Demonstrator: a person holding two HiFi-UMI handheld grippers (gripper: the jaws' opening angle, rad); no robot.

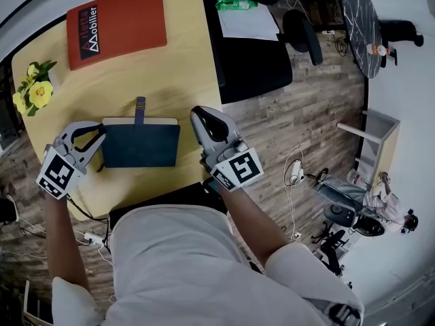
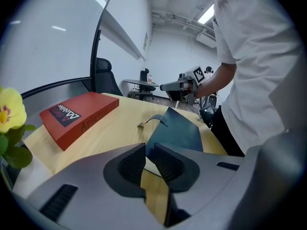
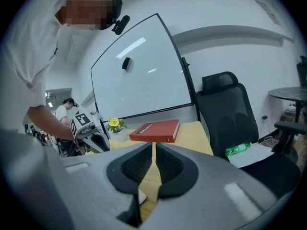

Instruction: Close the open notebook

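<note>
A dark blue notebook (image 1: 139,146) lies flat on the round wooden table (image 1: 170,73) with its cover down and a strip of white page edge along its far side. Its strap (image 1: 140,107) points away from me. My left gripper (image 1: 100,134) hovers at the notebook's left edge, jaws a narrow slit apart with nothing between them. In the left gripper view the notebook (image 2: 177,131) lies just beyond the left gripper (image 2: 145,150). My right gripper (image 1: 197,114) is at the notebook's right edge, apart from it, jaws shut and empty; its own view shows the right gripper (image 3: 154,146) closed.
A red book (image 1: 115,22) lies at the table's far side, yellow flowers (image 1: 34,90) at its left edge. A black office chair (image 1: 251,60) with papers (image 1: 248,22) and a green bottle (image 1: 236,5) stands to the right of the table.
</note>
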